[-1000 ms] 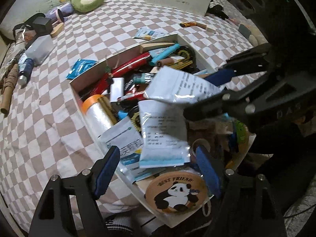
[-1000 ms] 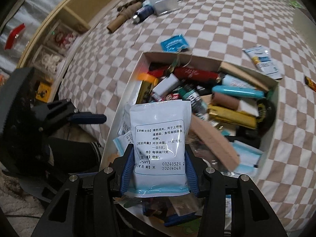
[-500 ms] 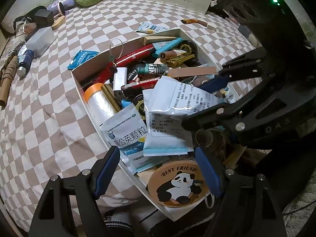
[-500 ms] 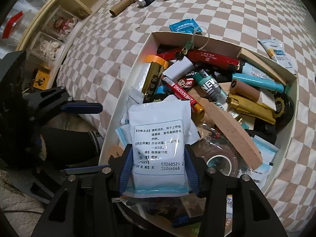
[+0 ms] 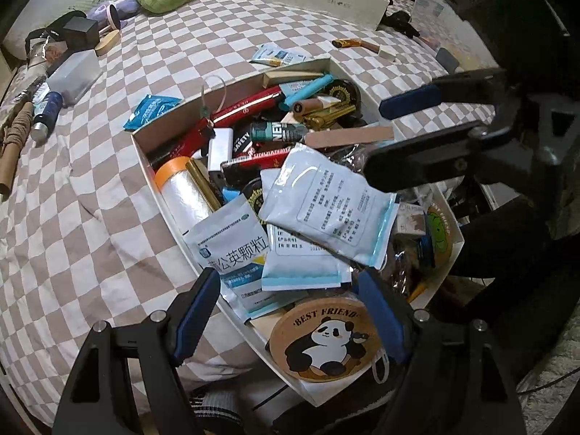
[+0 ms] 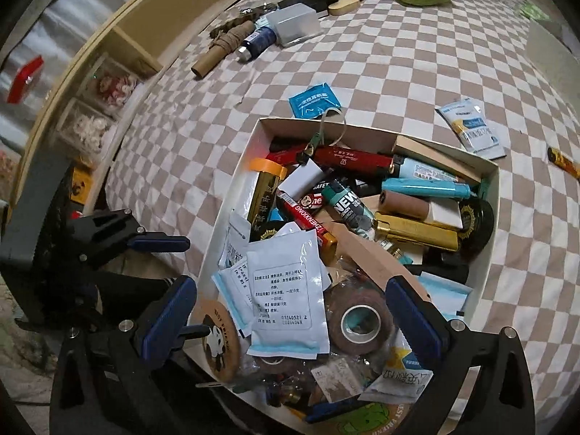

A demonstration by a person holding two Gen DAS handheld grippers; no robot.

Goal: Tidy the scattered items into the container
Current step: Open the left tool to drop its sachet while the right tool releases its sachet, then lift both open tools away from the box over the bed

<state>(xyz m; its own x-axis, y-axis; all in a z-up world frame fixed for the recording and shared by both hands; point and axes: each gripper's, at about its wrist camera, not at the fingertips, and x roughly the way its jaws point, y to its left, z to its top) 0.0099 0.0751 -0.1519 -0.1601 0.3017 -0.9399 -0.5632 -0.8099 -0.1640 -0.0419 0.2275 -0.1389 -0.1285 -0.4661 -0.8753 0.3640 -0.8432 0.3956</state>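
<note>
The right tool has just been opened wide, and the white sachet is left lying free atop the clutter in the white box on the checkered bed. The left tool is held open and empty above the box's near end

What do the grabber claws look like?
The left gripper and the right gripper look alike: black angular frames with silver screw heads and two long fingers lined with dark blue pads. A small green light glows on the right one's body.

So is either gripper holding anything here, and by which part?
Nothing. The right gripper has just opened, its white sachet lying loose in the box; left gripper empty.
</note>
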